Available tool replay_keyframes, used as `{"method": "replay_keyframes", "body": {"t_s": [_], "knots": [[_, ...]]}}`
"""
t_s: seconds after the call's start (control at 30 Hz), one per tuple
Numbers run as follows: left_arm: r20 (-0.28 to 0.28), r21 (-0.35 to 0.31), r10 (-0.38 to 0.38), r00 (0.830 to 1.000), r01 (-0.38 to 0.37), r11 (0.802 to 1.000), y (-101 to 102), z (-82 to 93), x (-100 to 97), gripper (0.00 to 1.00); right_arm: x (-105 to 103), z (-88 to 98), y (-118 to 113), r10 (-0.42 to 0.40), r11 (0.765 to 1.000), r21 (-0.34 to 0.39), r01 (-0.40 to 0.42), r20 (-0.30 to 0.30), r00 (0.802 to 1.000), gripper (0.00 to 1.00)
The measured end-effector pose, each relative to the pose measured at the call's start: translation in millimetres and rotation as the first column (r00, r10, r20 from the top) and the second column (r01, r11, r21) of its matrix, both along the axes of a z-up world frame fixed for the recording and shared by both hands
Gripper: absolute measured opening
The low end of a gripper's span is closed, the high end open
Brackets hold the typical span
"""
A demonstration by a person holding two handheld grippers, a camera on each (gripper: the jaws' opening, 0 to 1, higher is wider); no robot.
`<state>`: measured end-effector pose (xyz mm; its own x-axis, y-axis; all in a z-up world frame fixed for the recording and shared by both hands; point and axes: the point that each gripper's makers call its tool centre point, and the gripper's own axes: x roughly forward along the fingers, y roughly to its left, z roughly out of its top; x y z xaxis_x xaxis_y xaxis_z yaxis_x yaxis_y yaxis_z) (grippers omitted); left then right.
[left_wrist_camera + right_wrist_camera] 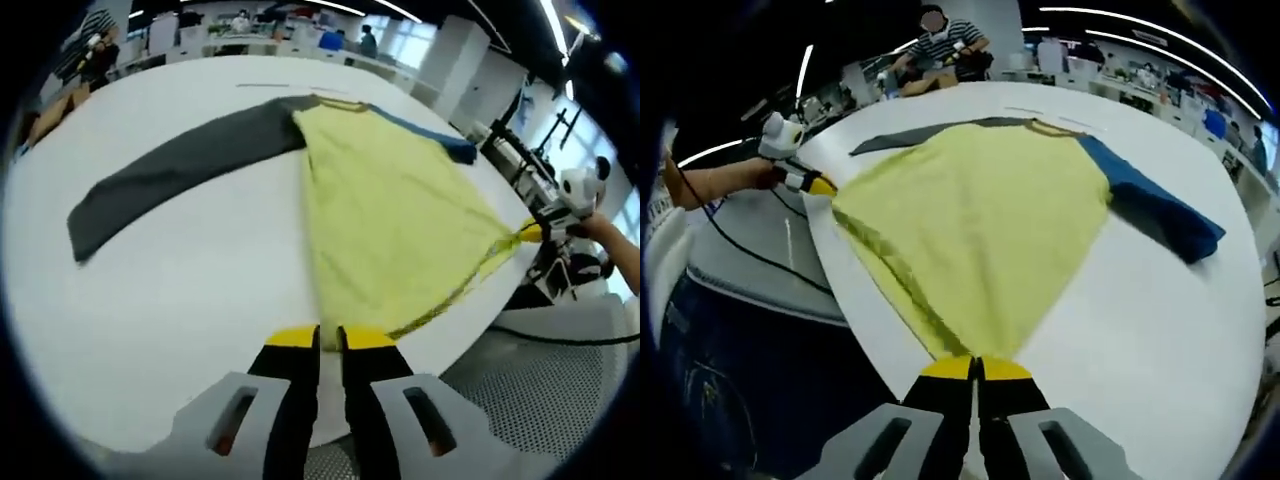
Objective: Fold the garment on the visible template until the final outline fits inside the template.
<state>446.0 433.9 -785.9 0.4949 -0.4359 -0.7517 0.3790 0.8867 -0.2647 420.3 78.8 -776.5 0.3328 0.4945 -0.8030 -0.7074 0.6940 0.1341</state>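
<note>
On the white round worktop the yellow long-sleeved shirt lies spread (both sleeves out), no fold made. Left claw and right claw each pinch a hem corner.

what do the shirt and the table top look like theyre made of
Shirt: soft matte knit fabric, likely cotton jersey; it drapes and stretches taut between both tools without shine. Table: smooth white top, probably laminate or painted board, with a faint sheen.

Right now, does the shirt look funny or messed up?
A bit. The yellow shirt is pulled taut between the left tongs and right tongs, each shut on a hem corner. Its hem bunches, and its sleeves lie unfolded on the white table.
</note>
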Motion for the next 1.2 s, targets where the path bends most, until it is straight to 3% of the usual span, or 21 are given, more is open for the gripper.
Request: {"method": "replay_keyframes", "body": {"t_s": [0.3,0.53,0.67,0.87,1.03,1.2], "knots": [[0.005,-0.021,0.009,1.0,-0.009,1.0,-1,2.0,-2.8,0.0,-13,-14.3,-6,0.034,0.998,-0.061,-0.034,-0.016,0.999,0.0],[0.005,-0.016,0.004,1.0,-0.004,1.0,0,2.4,-4.2,0.0,-12,-12.5,-8,-0.013,0.999,-0.032,0.012,-0.036,0.999,0.0],[0.019,-0.011,-0.004,1.0,0.004,1.0,1,5.2,-4.5,0.0,-10,-7.8,-9,-0.061,0.998,0.008,0.062,-0.042,0.997,0.12],[0.099,-0.056,0.002,0.995,0.003,0.998,-2,22.0,3.4,0.18,-1,3.3,-10,-0.145,0.985,0.09,0.147,-0.033,0.989,0.33],[0.167,-0.113,0.025,0.986,-0.006,0.994,-3,33.8,13.8,0.39,10,15.1,-11,-0.188,0.971,0.148,0.186,0.001,0.982,0.5],[0.228,-0.119,0.001,0.974,0.027,0.993,-8,43.7,20.1,0.56,22,22.9,-18,-0.216,0.963,0.172,0.207,0.039,0.976,0.58]]}}
